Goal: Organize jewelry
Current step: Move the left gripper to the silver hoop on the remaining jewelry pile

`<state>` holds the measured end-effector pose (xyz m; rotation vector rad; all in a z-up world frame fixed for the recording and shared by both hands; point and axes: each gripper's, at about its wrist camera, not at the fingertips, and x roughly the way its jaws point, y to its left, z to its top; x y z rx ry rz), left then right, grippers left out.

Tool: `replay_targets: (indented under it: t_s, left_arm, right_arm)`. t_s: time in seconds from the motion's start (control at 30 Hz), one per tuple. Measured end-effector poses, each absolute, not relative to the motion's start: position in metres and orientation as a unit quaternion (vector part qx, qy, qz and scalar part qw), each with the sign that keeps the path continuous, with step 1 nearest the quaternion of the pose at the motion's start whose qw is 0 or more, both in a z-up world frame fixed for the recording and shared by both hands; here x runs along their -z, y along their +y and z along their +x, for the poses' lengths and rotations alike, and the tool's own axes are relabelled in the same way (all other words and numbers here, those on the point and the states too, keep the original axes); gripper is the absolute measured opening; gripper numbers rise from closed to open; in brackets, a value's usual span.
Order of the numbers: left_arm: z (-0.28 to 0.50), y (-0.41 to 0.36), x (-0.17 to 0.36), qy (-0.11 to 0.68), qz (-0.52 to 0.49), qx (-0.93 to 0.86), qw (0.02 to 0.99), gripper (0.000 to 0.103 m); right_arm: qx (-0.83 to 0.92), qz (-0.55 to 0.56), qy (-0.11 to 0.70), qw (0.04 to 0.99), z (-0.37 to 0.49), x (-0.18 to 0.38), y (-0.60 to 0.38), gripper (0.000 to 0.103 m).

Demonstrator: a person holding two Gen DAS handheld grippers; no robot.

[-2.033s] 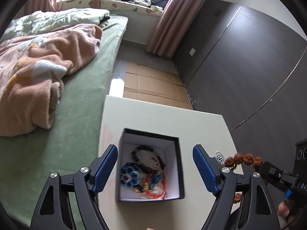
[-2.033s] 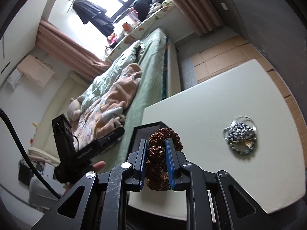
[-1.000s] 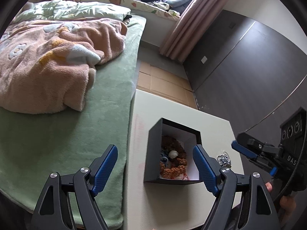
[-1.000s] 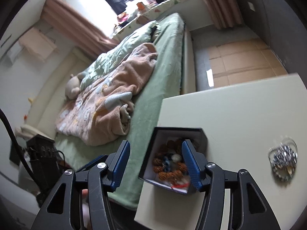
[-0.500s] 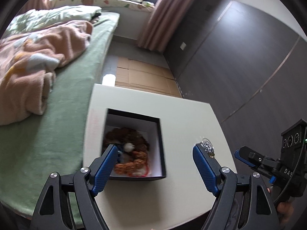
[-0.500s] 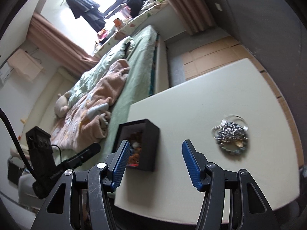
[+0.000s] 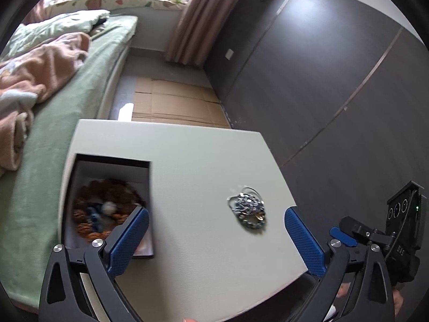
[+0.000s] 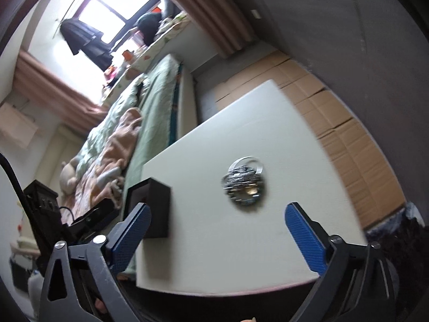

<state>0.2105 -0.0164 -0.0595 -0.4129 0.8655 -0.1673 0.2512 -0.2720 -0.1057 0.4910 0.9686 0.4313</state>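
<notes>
Brown bead bracelet point(image 7: 107, 187) is now deposited in black square box point(image 7: 112, 161), lower left. Both grippers' jaws are opening, nothing between. Silver metal bracelet pile point(image 8: 244, 185), frame centre, is lined up next.

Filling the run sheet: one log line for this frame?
left gripper: opening, empty | right gripper: opening, empty | silver jewelry: on table | box: beads inside

"DAS" is printed on the right tongs point(image 7: 340, 234) body

Both wrist cameras looked steeply down from near over the table point(image 7: 203, 161). The left faced along it toward the floor; the right was rolled, facing the bed point(image 8: 150, 112). Both showed the box point(image 7: 112, 204) and the silver heap point(image 8: 244, 185).
</notes>
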Motion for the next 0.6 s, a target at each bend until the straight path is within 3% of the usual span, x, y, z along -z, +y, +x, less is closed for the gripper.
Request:
replay_targets:
  t_s: [0.53, 0.6]
  left_arm:
    - [0.246, -0.074, 0.07, 0.443, -0.142, 0.101, 0.879, 0.101]
    - [0.252, -0.079, 0.074, 0.45, -0.139, 0.105, 0.876, 0.095]
  right_arm:
    - [-0.148, 0.264, 0.453, 0.839, 0.245, 0.122, -0.327, 0.103]
    - [-0.142, 0.271, 0.454, 0.837, 0.244, 0.127, -0.334, 0.103]
